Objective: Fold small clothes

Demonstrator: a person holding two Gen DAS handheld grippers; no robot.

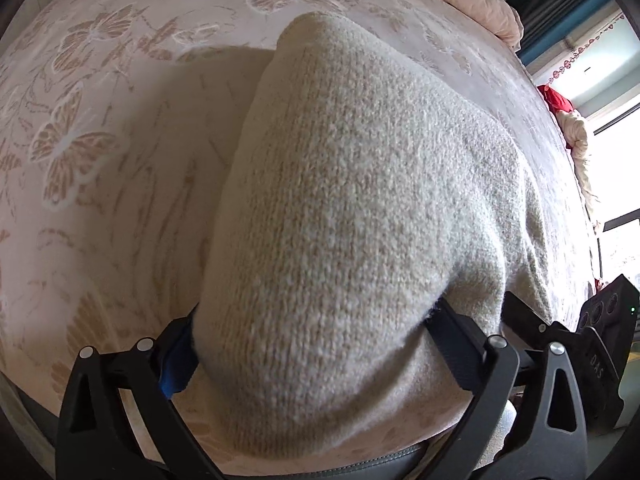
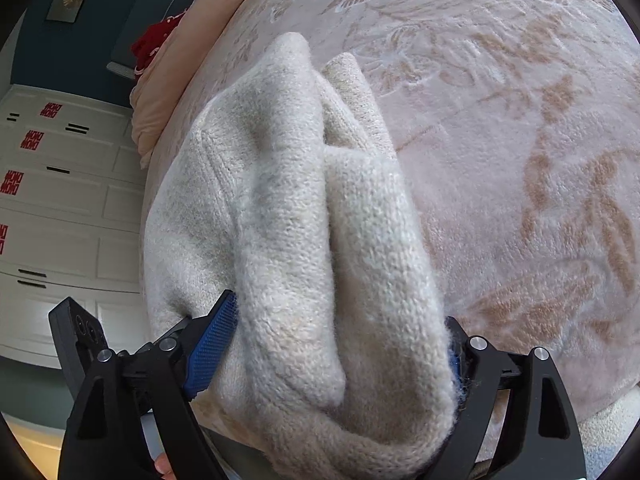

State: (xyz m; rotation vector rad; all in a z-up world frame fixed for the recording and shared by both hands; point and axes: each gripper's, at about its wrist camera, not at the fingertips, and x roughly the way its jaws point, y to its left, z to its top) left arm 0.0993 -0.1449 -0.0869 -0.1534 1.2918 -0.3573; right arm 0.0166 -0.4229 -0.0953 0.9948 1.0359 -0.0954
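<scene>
We see the cream knit garment [image 1: 352, 208] bunched between the widely spread fingers of both our left gripper [image 1: 312, 344] and our right gripper [image 2: 340, 344]; whether the pads press it we cannot tell. It lies on a pink butterfly-patterned blanket [image 1: 100, 120], near white drawers [image 2: 60, 200].

Both tongs are matte black plastic. The left tongs [image 1: 310, 344] have forked arms with triangular cut-outs and round silver rivets [image 1: 498, 341] at the pivots, with a blue textured pad [image 1: 176, 364] on one finger. The right tongs [image 2: 340, 356] match, their blue pad [image 2: 212, 348] finely dimpled. A black block [image 1: 600, 332] beside them bears white letters.
</scene>
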